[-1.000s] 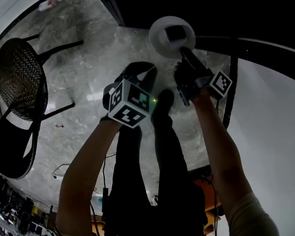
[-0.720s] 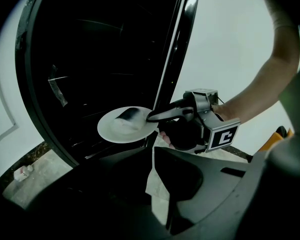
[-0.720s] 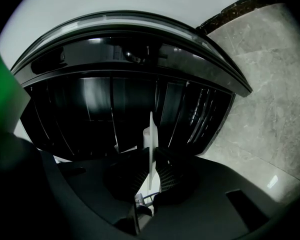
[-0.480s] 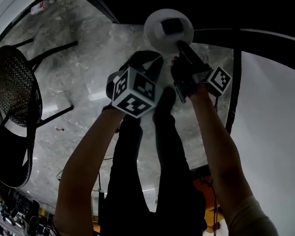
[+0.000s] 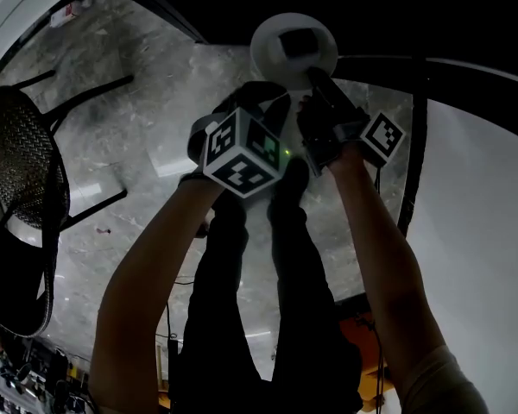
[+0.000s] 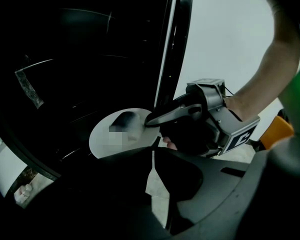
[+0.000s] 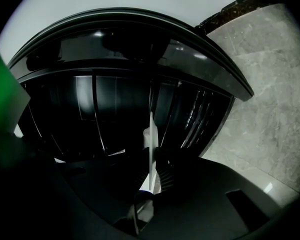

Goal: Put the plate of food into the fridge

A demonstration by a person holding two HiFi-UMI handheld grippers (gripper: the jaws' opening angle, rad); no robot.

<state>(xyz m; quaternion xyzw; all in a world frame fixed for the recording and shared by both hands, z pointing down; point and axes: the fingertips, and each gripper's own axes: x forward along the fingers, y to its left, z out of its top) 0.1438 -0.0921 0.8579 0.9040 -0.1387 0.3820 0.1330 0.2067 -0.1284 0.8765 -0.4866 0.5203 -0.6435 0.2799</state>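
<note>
We pinch the plate point(image 5: 272, 57) rim in right gripper point(image 5: 315, 76) fingers; left gripper point(image 6: 152, 151) fingers sit closed, empty. Held by one edge, it may tilt, spilling what seems food point(image 5: 299, 43).

My round white plate point(image 5: 268, 59), dark food point(image 5: 299, 41) on it, hangs before the open dark fridge point(image 7: 115, 104), rim pinched in my right tongs point(image 5: 315, 78).

plate point(image 5: 268, 54): moved up-frame | left tool point(image 6: 152, 150): drawn nearer plate
</note>
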